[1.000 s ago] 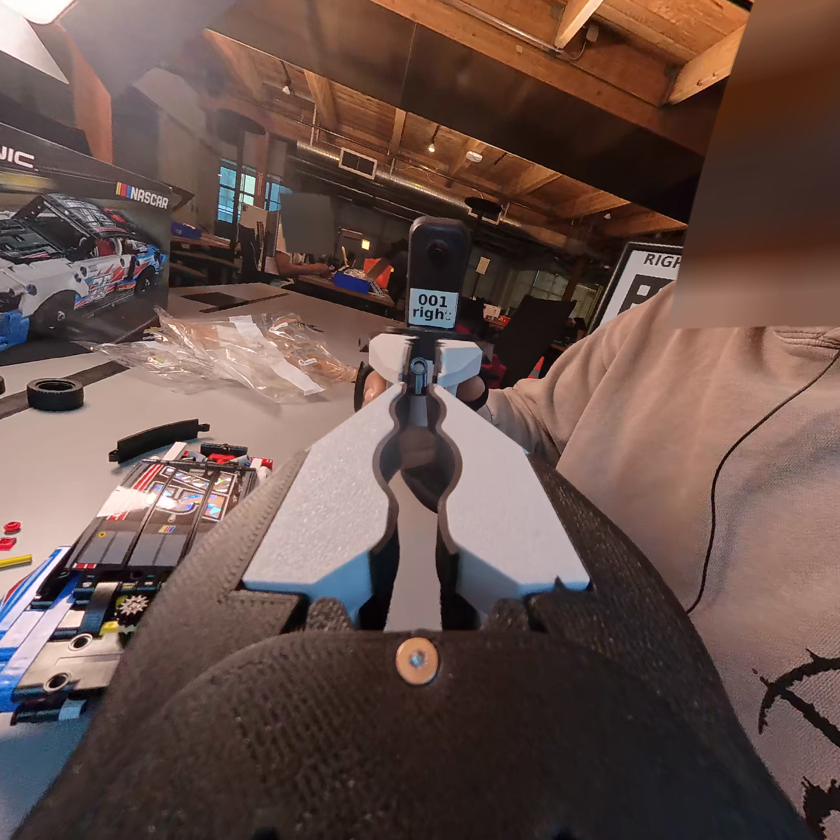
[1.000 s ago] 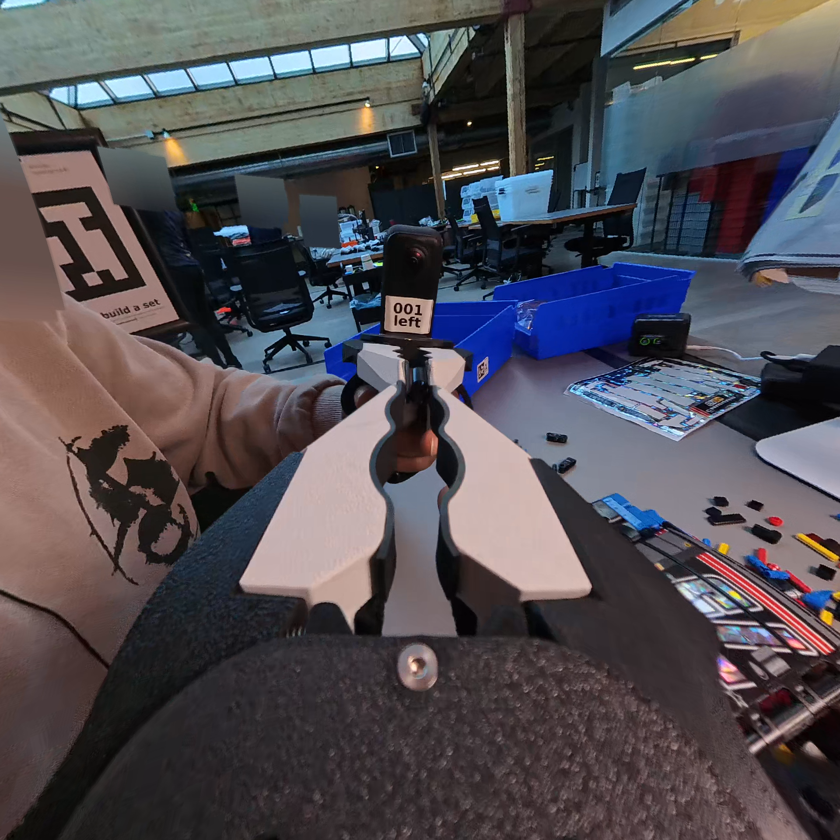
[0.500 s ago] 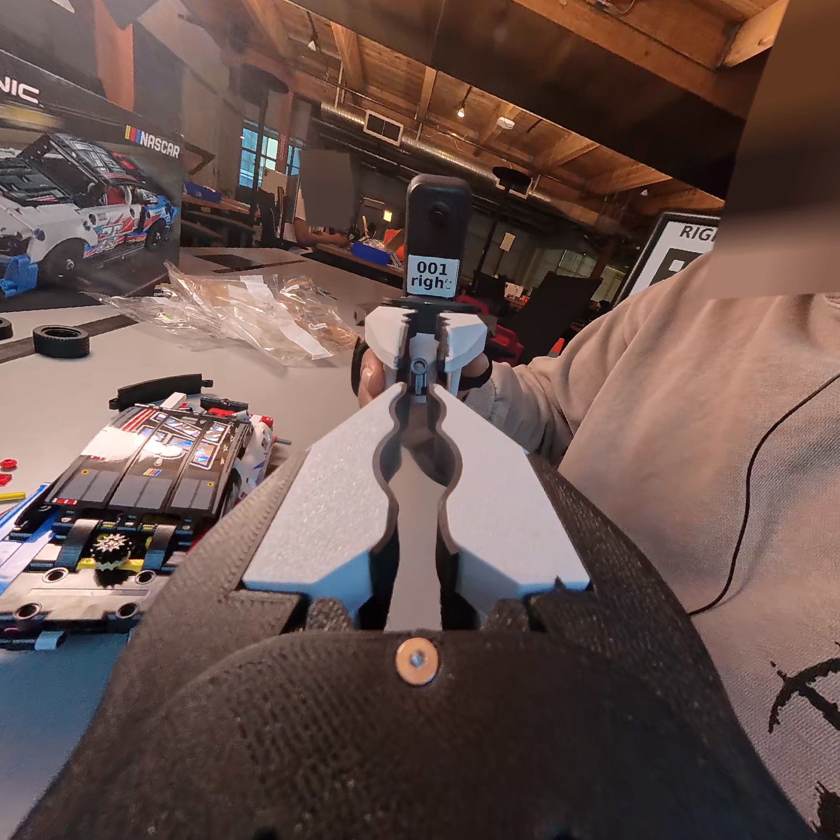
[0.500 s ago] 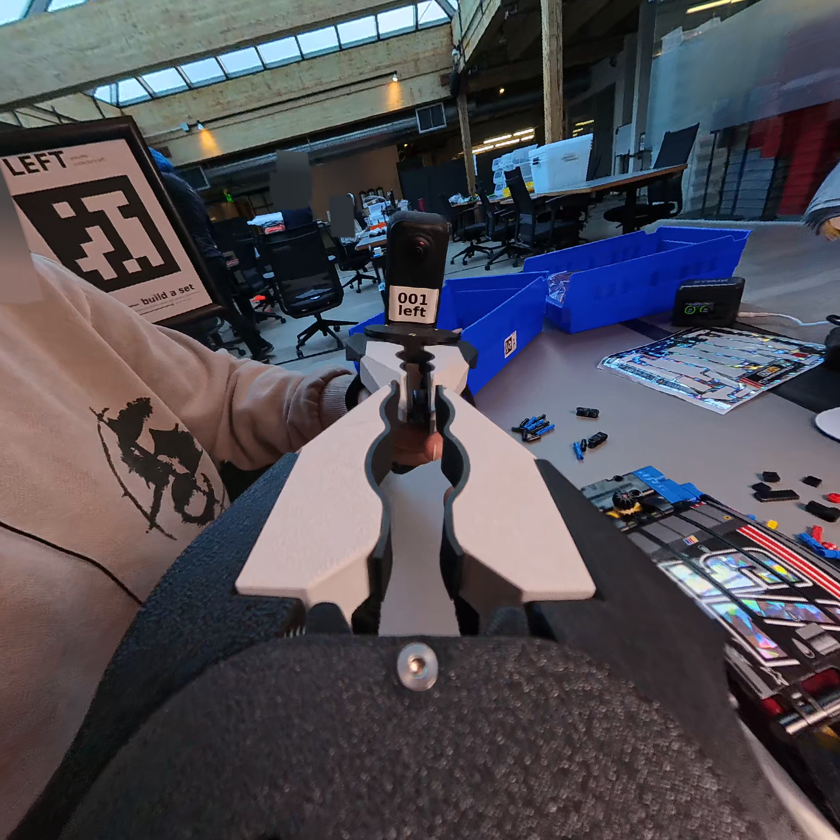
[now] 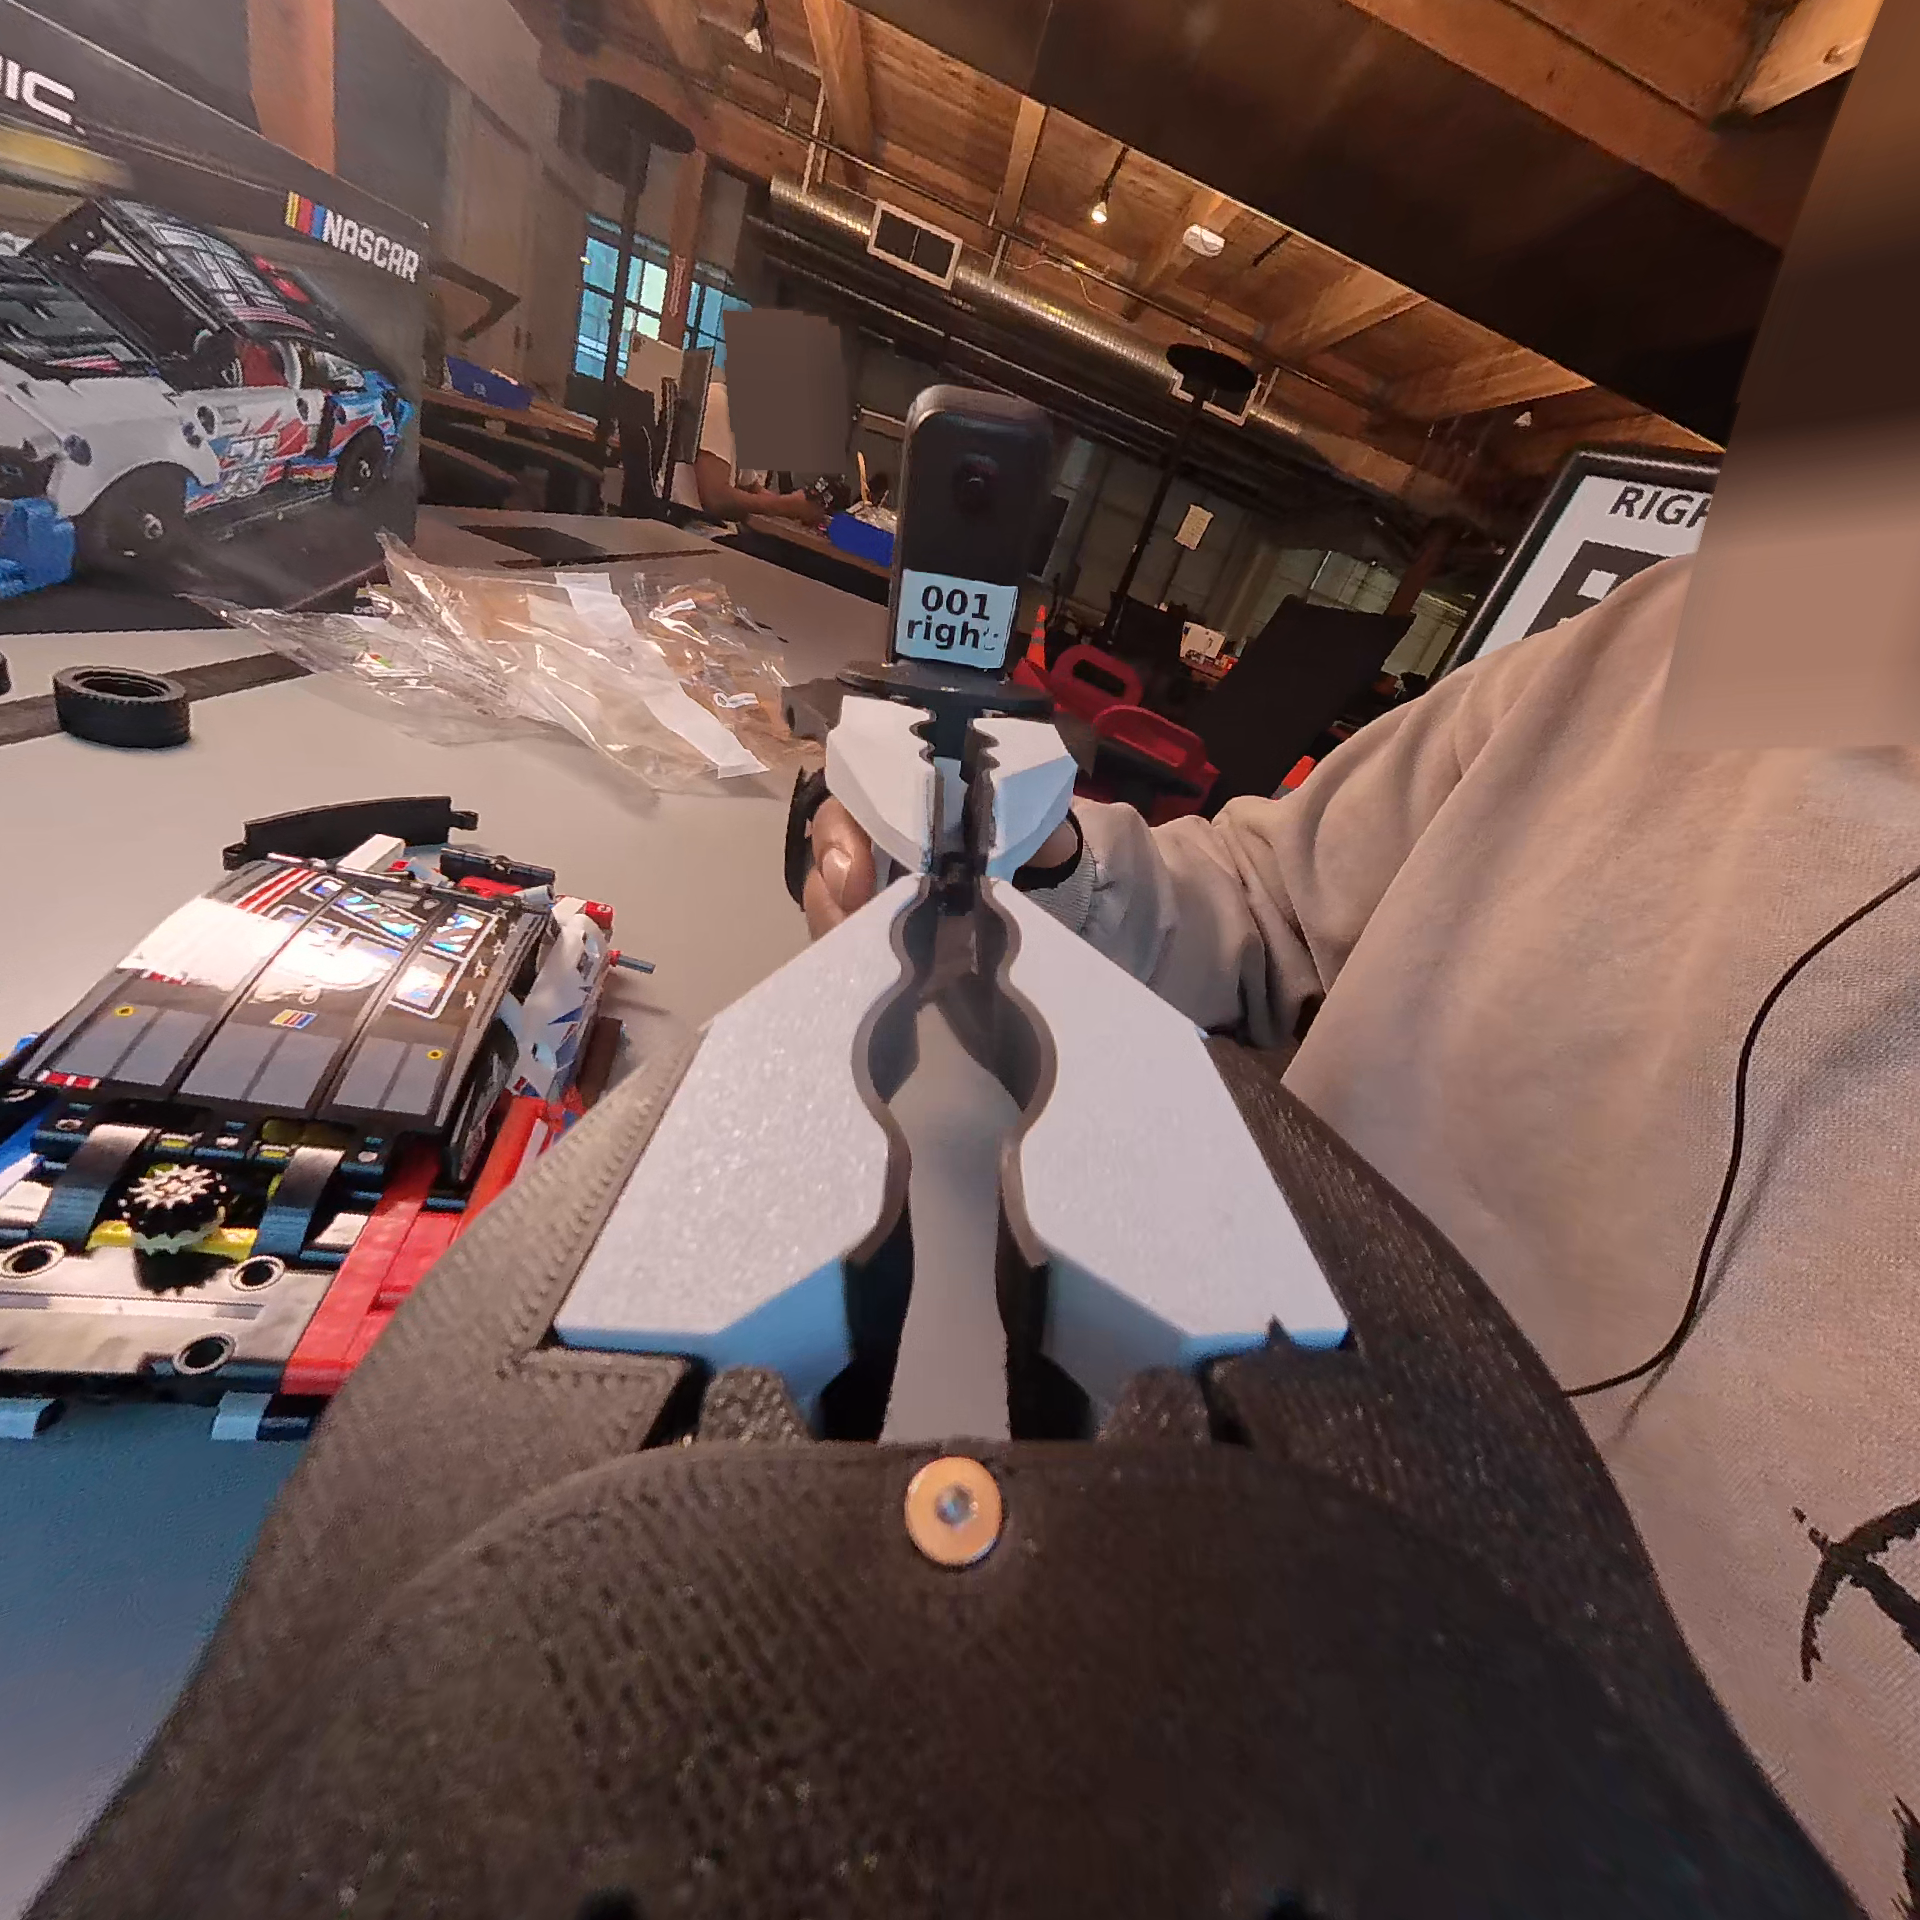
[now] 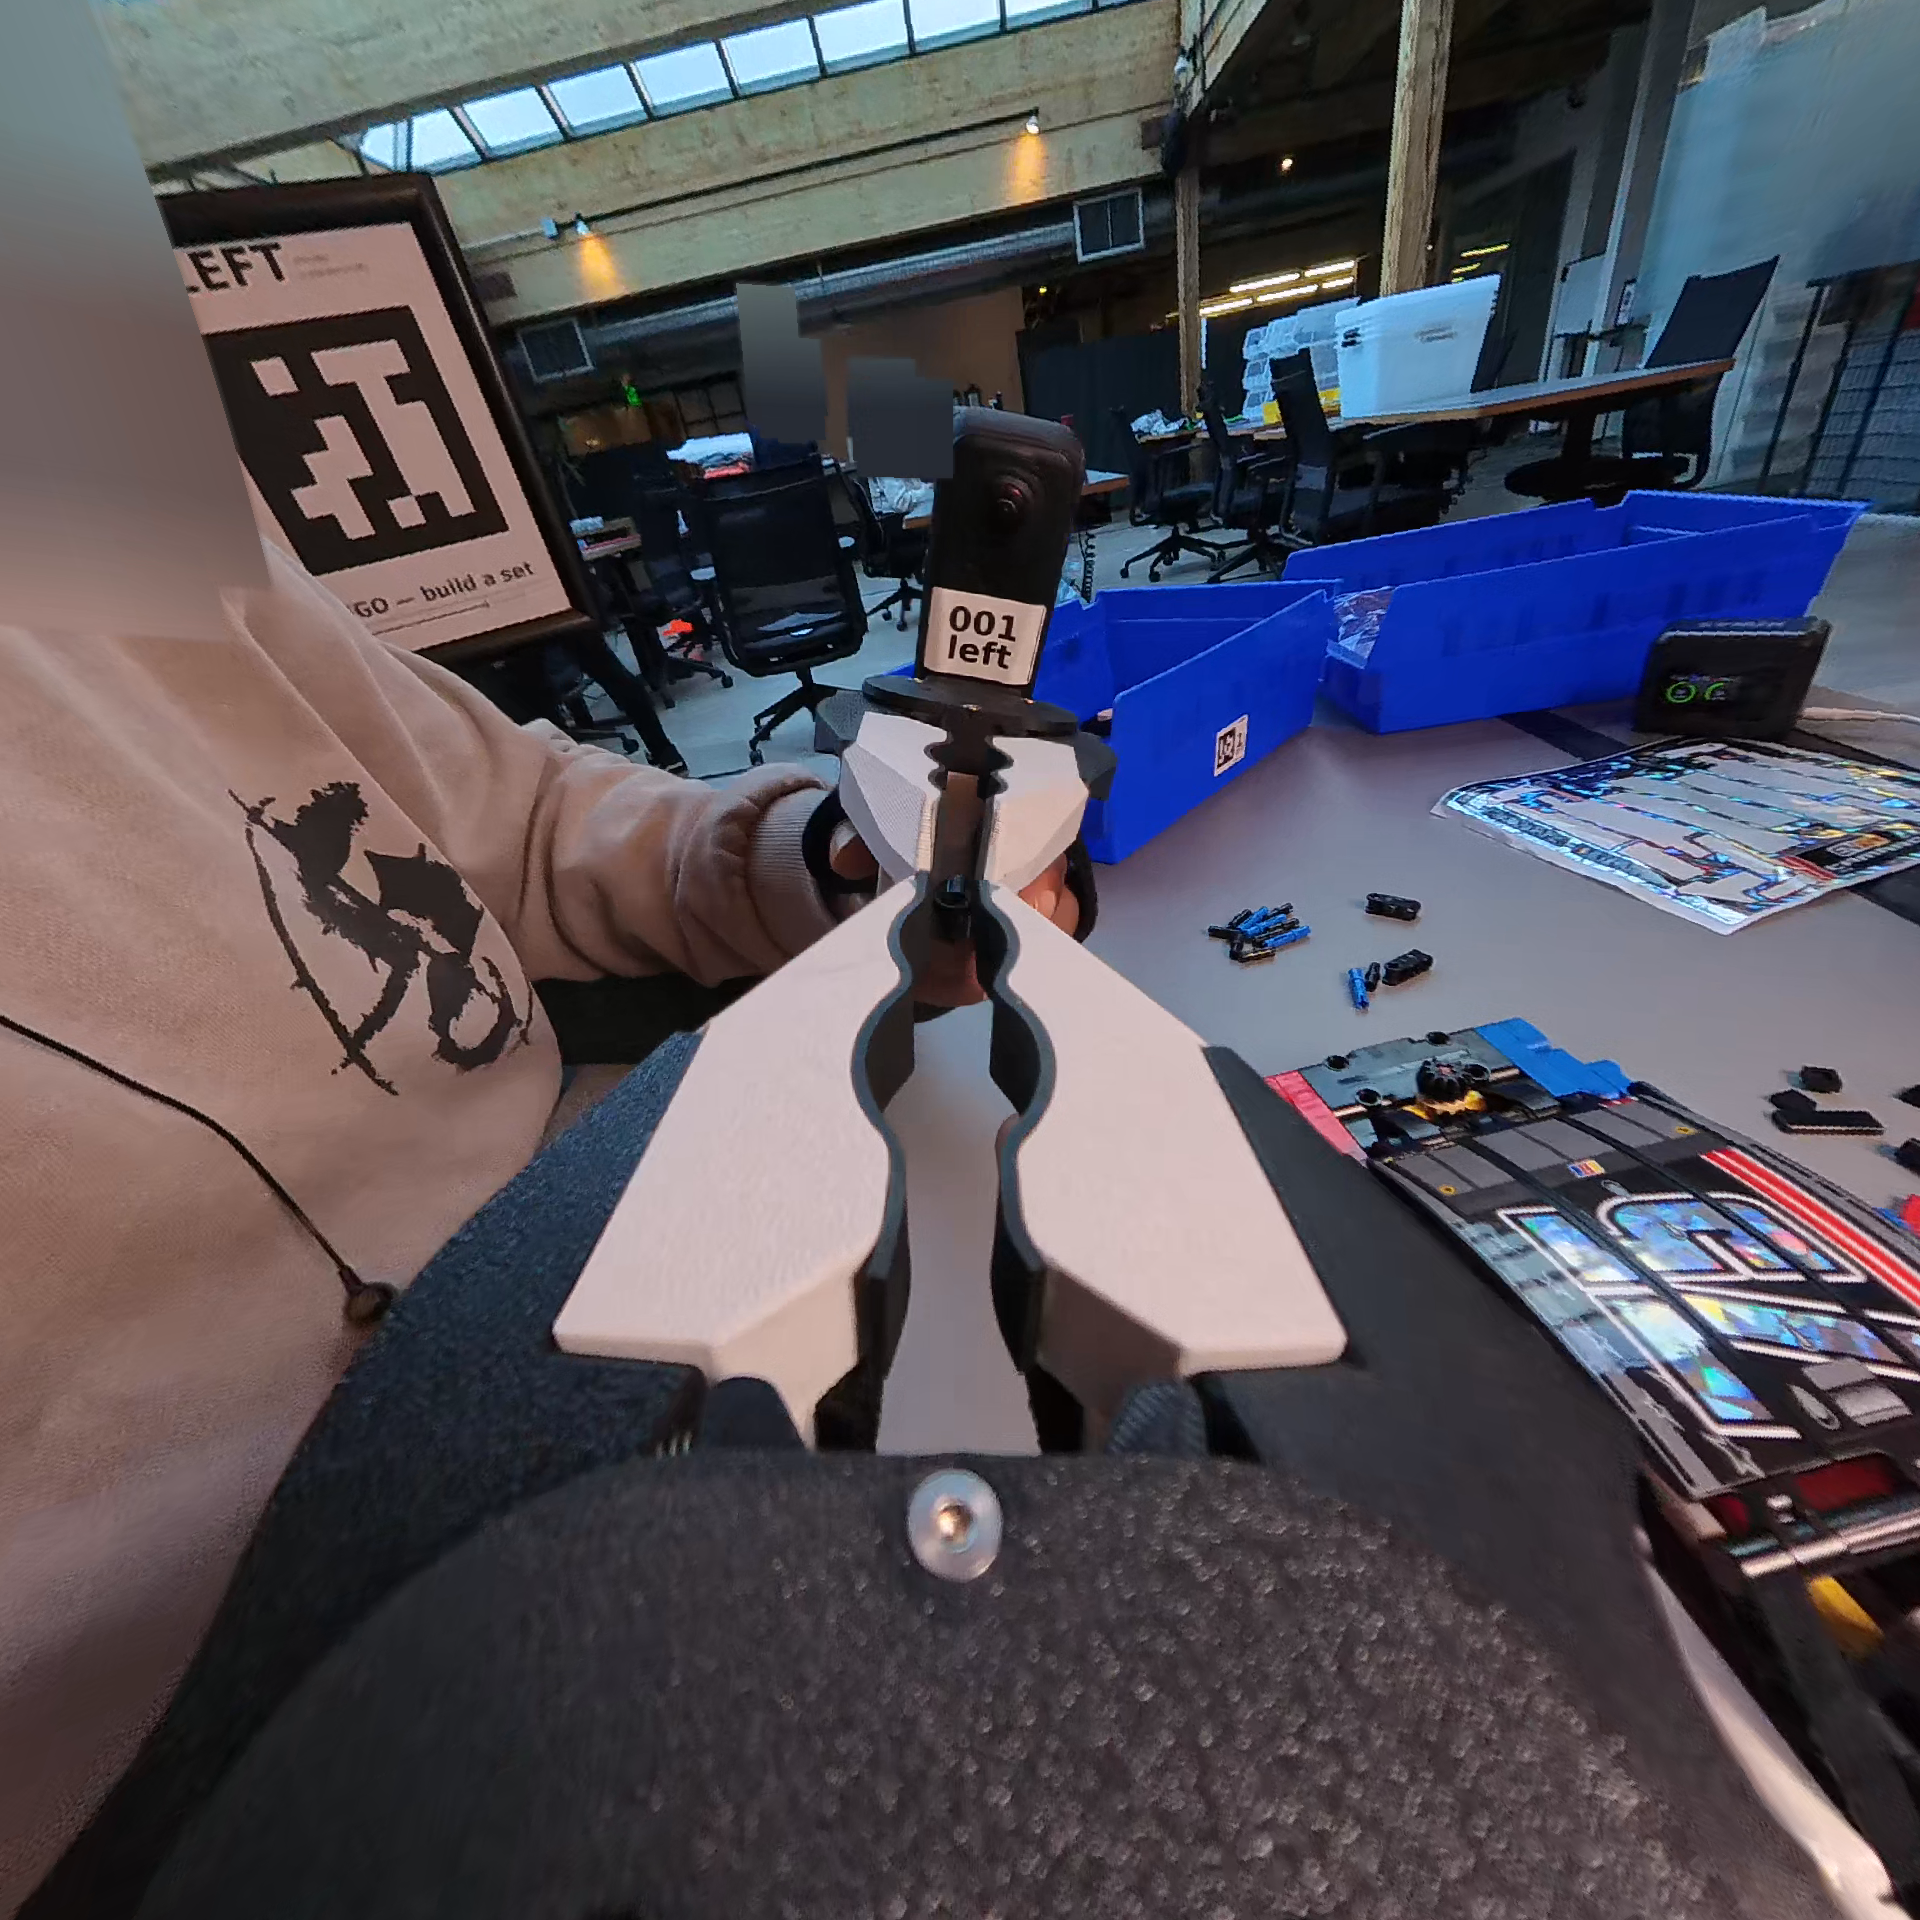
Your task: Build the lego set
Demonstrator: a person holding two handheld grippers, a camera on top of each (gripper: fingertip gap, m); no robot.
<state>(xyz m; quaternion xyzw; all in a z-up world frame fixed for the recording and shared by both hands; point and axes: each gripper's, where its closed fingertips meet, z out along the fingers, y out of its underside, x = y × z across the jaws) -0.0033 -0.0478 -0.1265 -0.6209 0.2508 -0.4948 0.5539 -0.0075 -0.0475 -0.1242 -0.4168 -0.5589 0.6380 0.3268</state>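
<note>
The two grippers face each other tip to tip above the grey table's near edge. My left gripper (image 5: pixel 951 885) is shut, with a small black lego piece (image 5: pixel 948 871) pinched at its tips. My right gripper (image 6: pixel 949 891) is shut on the same small black piece (image 6: pixel 948 898). Each gripper also shows in the other's view: the right one in the left wrist view (image 5: pixel 951 821), the left one in the right wrist view (image 6: pixel 961 821). The part-built lego race car (image 5: pixel 281 997) lies on the table beside the grippers, and also shows in the right wrist view (image 6: pixel 1662 1247).
A lego box (image 5: pixel 156 364), clear plastic bags (image 5: pixel 540 655), a tyre (image 5: pixel 123 707) and a curved black piece (image 5: pixel 343 821) lie behind the car. Blue bins (image 6: pixel 1558 613), a sticker sheet (image 6: pixel 1683 821), loose pins (image 6: pixel 1257 925) and a black device (image 6: pixel 1725 675) are on the table. The person's torso is close. Left and right tips are no more than a few centimetres apart.
Both grippers stayed shut and tip to tip. They have moved together along the table, so the car now lies closer beside them and more of the table shows.
</note>
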